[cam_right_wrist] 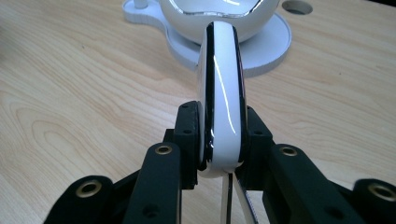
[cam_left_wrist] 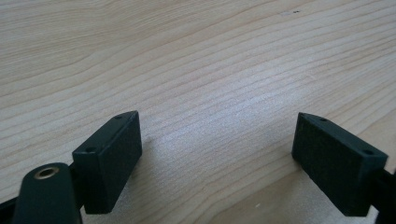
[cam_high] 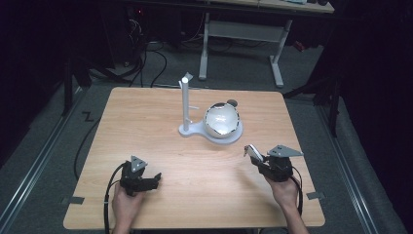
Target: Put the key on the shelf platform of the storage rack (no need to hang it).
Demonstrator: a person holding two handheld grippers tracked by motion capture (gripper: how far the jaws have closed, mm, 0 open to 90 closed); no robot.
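Close up, the right gripper view shows the right tongs (cam_right_wrist: 219,140) clamped on a glossy white piece with a black seam (cam_right_wrist: 223,93), held edge-on and upright between the pads; the high view gives it as a small white object (cam_high: 253,152) raised above the counter (cam_high: 160,141). Left tongs (cam_left_wrist: 217,154) stand wide apart with nothing between them, low over bare wood grain; in the high view they (cam_high: 152,181) sit near the counter's front left. Beyond the right tongs, mid-counter, a white stand (cam_high: 187,130) with an upright post (cam_high: 185,100) carries a white round shell with a chrome rim (cam_high: 222,120).
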